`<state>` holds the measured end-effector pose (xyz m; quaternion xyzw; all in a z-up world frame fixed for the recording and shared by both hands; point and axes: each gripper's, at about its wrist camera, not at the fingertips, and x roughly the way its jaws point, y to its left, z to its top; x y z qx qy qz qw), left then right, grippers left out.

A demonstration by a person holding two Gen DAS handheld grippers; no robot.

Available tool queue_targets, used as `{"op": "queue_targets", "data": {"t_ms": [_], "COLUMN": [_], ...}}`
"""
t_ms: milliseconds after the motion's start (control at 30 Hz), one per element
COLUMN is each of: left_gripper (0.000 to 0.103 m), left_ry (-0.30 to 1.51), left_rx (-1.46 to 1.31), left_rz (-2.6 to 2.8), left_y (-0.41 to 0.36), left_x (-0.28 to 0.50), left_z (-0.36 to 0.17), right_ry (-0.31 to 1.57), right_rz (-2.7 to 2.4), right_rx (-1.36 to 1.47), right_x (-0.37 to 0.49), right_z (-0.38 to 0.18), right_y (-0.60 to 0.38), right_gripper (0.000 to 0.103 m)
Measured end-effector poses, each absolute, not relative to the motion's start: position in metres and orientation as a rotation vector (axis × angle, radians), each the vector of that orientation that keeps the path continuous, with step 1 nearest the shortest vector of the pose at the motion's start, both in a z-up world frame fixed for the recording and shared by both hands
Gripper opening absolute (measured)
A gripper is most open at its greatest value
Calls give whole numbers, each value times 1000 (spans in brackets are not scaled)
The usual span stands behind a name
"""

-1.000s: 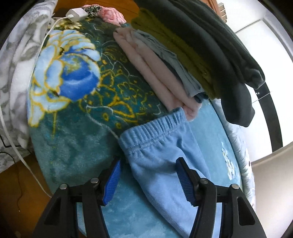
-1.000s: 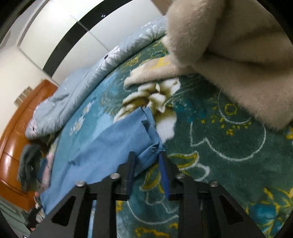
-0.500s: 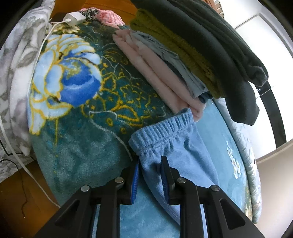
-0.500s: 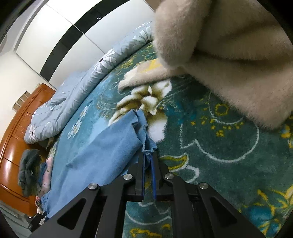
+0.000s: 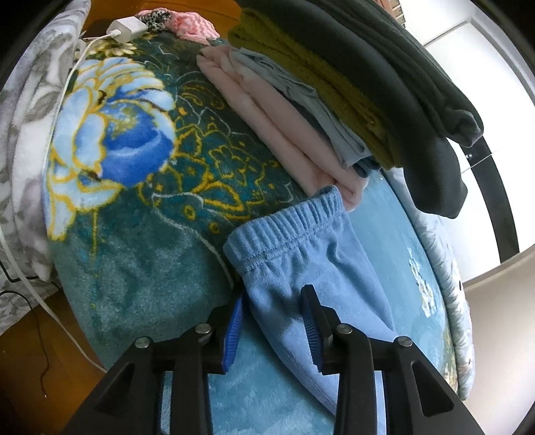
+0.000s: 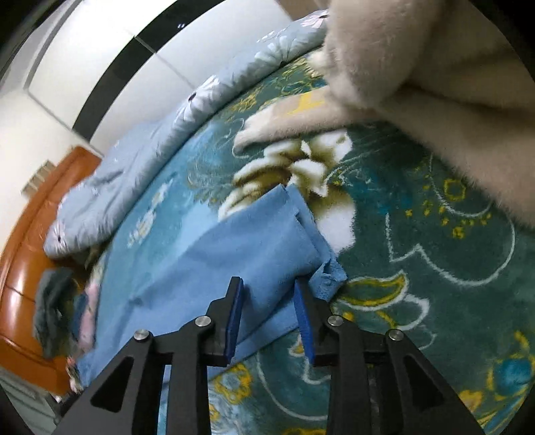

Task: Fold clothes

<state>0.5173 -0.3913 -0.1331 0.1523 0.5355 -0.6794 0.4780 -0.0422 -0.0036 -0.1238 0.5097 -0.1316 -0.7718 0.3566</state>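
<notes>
Light blue fleece trousers [image 5: 311,267] lie flat on a teal floral blanket [image 5: 133,234]. Their elastic waistband shows in the left wrist view; the leg ends [image 6: 254,247] show in the right wrist view. My left gripper [image 5: 272,326] is open, with its jaws on either side of the trousers' edge just below the waistband. My right gripper [image 6: 267,318] is open over the hem end of the trousers, the cloth lying between the jaws.
A stack of folded clothes [image 5: 334,93], pink, grey, olive and dark grey, lies just beyond the waistband. A white charger and cable [image 5: 123,28] rest at the blanket's far corner. A beige fluffy blanket [image 6: 434,83] lies right of the hems. A pale quilt [image 6: 133,174] lies further back.
Both grippers were pinched on the trousers half a second ago, the left near the waistband and the right on the hem. Both have now opened, and the cloth lies on the blanket.
</notes>
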Motion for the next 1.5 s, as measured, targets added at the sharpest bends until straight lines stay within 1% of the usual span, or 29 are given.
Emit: {"op": "queue_targets", "data": {"t_ms": [67,100,133,167,200,333,400,533,667,733,767,800,867,1000,1067,1100,1267,1333,1367,1467,1500], "left_gripper": [39,40,40,41,41,41,41,41,41,41,41,41,41,41,42,42,46,46,46,44,43], "left_ry": [1299,1293,1290,1291,1294,1299,1295,1284,1299,1317,1321,1319,1317,1311,1315,1311,1292,1300,1298,1286,1285], "left_rx": [373,374,376,376,374,368,366,371,370,357,353,353,353,321,310,304,318,324,329,344,341], "left_rz": [-1659,-1660,-1663,-1665,-1666,-1667,-1668,-1668,-1674,-1670,-1669,-1669,-1668,-1655,-1646,-1642,-1671,-1686,-1693,-1689,-1682], "left_y": [-390,-389,-389,-389,-389,-395,-398,-397,-392,-399,-402,-401,-400,-396,-396,-395,-396,-397,-398,-404,-406], "left_x": [516,515,515,515,515,517,517,516,511,514,515,516,518,531,536,538,534,530,528,523,523], "left_z": [-133,-133,-132,-132,-133,-133,-133,-133,-131,-131,-131,-131,-129,-122,-121,-120,-116,-115,-116,-120,-122], "right_ry": [-344,-357,-363,-367,-371,-292,-289,-281,-320,-314,-308,-301,-307,-363,-390,-399,-369,-357,-351,-286,-260], "right_rz": [-1970,-1962,-1963,-1965,-1966,-2031,-2071,-2032,-2015,-2009,-2022,-2046,-2062,-2044,-2046,-2053,-2076,-2076,-2068,-2049,-2041], "right_rx": [1316,1308,1298,1287,1277,1185,1163,1287,1294,1295,1284,1265,1269,1292,1289,1282,1248,1238,1216,1158,1143], "right_x": [-42,-42,-42,-42,-41,-35,-38,-49,-50,-52,-51,-50,-50,-51,-52,-52,-63,-64,-61,-51,-48], "right_z": [-123,-122,-121,-119,-117,-98,-95,-124,-128,-124,-121,-118,-118,-123,-123,-122,-115,-112,-109,-96,-92], "right_y": [-8,-9,-9,-10,-11,-7,3,1,6,10,12,17,25,31,31,30,19,15,14,9,7], "right_gripper": [33,32,27,8,5,5,4,5,6,10,17,26,32,33,38,38,39,33,23,3,3]}}
